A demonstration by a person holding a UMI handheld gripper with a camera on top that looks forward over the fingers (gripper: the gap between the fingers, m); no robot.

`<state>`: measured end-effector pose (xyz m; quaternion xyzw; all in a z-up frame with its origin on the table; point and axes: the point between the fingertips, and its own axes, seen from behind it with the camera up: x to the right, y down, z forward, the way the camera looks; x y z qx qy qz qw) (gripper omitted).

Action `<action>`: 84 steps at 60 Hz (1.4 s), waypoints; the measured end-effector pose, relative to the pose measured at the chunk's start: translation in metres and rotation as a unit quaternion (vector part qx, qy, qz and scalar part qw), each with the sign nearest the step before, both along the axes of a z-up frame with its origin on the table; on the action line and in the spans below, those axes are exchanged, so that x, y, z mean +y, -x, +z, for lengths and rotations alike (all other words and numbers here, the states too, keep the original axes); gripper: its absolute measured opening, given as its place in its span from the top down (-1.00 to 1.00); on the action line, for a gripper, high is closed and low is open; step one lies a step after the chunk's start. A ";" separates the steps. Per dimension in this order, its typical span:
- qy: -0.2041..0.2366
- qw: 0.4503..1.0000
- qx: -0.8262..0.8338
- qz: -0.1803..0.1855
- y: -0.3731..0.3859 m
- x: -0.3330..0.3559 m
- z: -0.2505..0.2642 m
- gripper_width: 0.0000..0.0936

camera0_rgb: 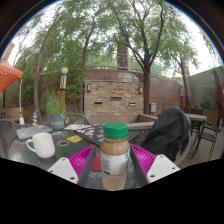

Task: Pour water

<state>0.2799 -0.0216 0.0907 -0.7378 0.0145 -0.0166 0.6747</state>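
Outdoor patio, daylight. One gripper (114, 165) is in view, its two fingers rising from below with magenta pads (83, 158) on the inner faces. One bottle (115, 155), clear-bodied with a green cap and a brownish band of label or contents, stands upright between the fingers. The pads sit hard against both of its sides with no gap showing, so the fingers are judged to be closed narrow on the bottle and holding it.

The bottle is above the near edge of a dark metal patio table (25, 152). Whether its base rests on the table or is lifted clear cannot be told; the base is hidden.

Count on the table: one white mug (42, 146), standing upright off to the side of the bottle and near it; one potted plant (54, 108) further back; a few small coloured flat items (68, 139) beyond the mug, too small to identify. One dark chair (167, 133) stands on the other side. A brick structure (112, 97) and trees lie beyond.

Step in hand, as judged: the bottle is grasped and upright, and no pouring has begun. The cap appears to be on, which would block any pour and needs checking. The next move calls for carrying the bottle over the mug, the likely receiver, and tilting its mouth above the rim without striking it.
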 end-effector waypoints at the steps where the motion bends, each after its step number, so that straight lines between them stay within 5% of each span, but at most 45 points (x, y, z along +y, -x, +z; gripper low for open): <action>1: 0.005 1.000 0.004 0.002 0.002 0.002 -0.004 -0.36; 3: 0.014 1.000 0.010 0.002 0.002 0.005 -0.012 0.07; 7: -0.010 0.999 0.042 -0.007 0.003 0.005 -0.006 0.07; 17: 0.017 0.999 0.050 -0.010 0.002 0.007 -0.015 0.08; 25: 0.037 0.998 -0.019 -0.044 -0.002 0.007 -0.011 0.37; 38: 0.029 0.965 -0.261 -0.006 0.073 0.030 0.056 0.44; 43: 0.024 0.903 -0.429 0.016 0.113 0.051 0.074 0.44; 51: 0.020 0.728 -0.684 0.033 0.163 0.080 0.075 0.45; 65: 0.027 0.453 -0.889 0.062 0.177 0.095 0.082 0.44; 73: 0.023 0.386 -0.920 0.067 0.180 0.093 0.079 0.44; 75: 0.014 0.380 -0.924 0.043 0.180 0.081 0.067 0.44; 84: 0.016 0.391 -0.917 0.074 0.184 0.092 0.078 0.44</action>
